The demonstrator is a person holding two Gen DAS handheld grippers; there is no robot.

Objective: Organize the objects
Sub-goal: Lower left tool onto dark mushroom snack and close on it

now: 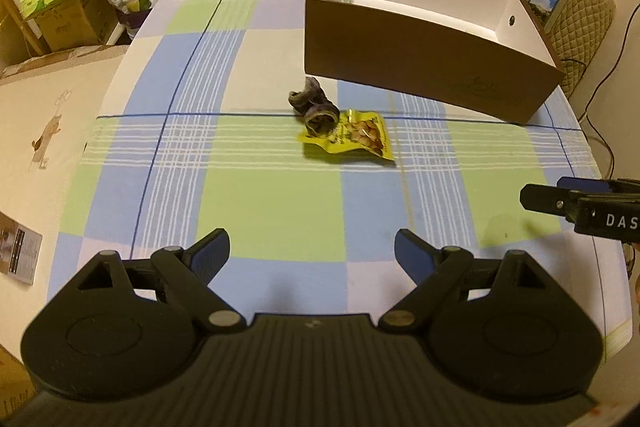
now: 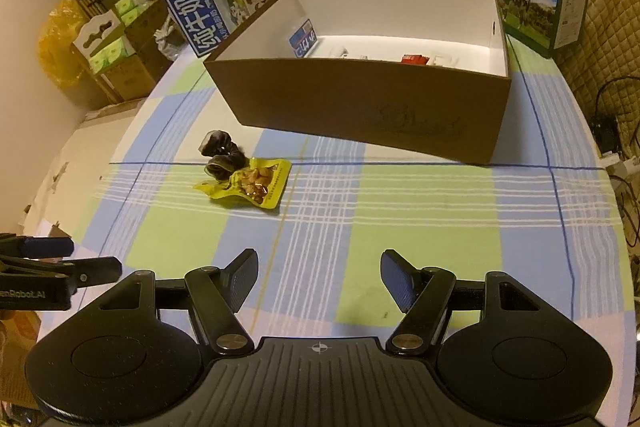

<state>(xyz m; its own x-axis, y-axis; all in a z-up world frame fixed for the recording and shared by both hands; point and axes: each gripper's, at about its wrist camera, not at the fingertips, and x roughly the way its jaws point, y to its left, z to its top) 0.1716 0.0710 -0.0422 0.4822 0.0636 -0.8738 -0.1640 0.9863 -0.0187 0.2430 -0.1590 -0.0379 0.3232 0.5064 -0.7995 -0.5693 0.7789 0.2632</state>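
Snack packet (image 1: 352,138), yellow, lies on the checked tablecloth (image 1: 260,195) touching a dark scrunchie (image 1: 314,107), both just in front of the brown box (image 1: 420,67), while my left gripper (image 1: 312,259) and right gripper (image 2: 319,279) hover nearer me, both spread wide and holding nothing.

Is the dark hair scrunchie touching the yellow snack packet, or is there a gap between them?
Touching. In the left wrist view the dark scrunchie overlaps the yellow snack packet's near corner, with no tablecloth showing between them.
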